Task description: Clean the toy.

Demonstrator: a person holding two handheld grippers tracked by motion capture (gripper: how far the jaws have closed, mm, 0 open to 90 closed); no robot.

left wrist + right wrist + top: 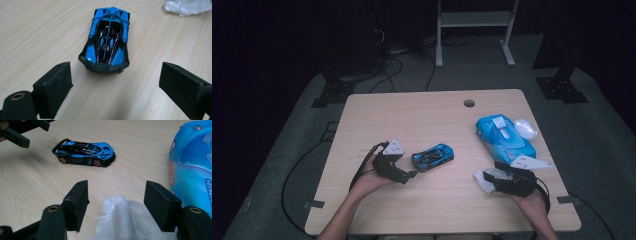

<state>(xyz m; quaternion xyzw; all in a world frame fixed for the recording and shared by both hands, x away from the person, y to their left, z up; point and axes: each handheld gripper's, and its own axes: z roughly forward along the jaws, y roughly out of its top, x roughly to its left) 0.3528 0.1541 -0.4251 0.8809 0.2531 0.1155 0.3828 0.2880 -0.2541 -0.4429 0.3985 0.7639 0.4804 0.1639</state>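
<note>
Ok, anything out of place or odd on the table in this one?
Only small things: a crumpled white wipe lies loose between the right gripper's open jaws, and the blue wet-wipe pack has its flip lid open. The blue toy car sits upright, undamaged.

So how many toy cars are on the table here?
1. The blue and black toy car sits on the table left of centre, just ahead of the open left gripper. No other is visible, though the blue wipes pack could hide something small.
</note>
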